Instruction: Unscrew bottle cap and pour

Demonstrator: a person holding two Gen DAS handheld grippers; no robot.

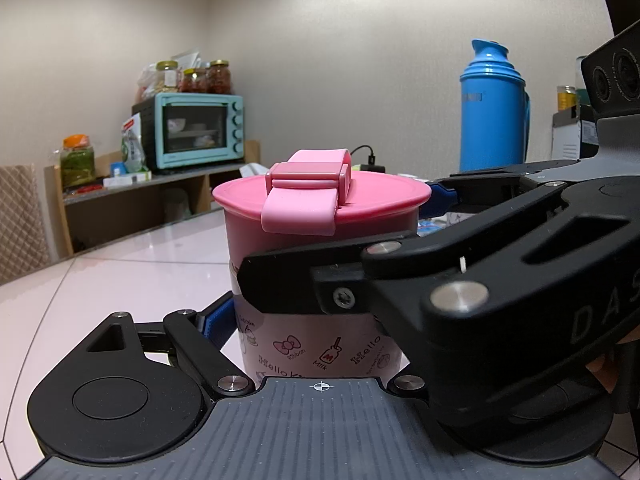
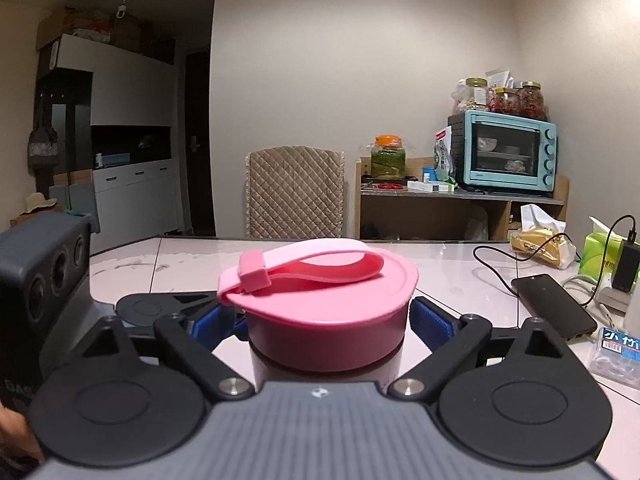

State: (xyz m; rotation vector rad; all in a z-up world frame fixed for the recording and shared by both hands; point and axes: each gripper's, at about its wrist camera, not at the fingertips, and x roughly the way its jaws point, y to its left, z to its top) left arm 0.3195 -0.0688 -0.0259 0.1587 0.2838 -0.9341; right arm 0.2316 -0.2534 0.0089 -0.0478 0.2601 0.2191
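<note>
My left gripper (image 1: 320,312) is clamped on the body of the bottle (image 1: 316,340), low down, with a blue pad pressed on its left flank; the far pad is hidden behind the right gripper's linkage. The bottle stands upright on the tabletop (image 1: 120,280), pink and printed, right in front of the left camera.

Middle of the picture now: the cap (image 2: 320,312). It's a wide pink lid with a soft strap (image 2: 320,264) looped over the top. The strap looks floppy and useless for turning, so I'd leave it alone. The cap's side wall is the place to take hold: stiff plastic, smooth and probably a bit slick, so the pads need to sit square on it, opposite each other. The bottle looks light, so the left grip has to do the anchoring when I twist.

Over to the right: my right gripper (image 2: 324,320) straddles the cap, one blue pad on each side at skirt height. Its jaws are only partway in. The right pad stands just beside the cap's wall, the left one is tucked behind the strap end, and I can't tell whether either pad is actually pressing yet. I'd say the cap is not gripped firmly.
</note>
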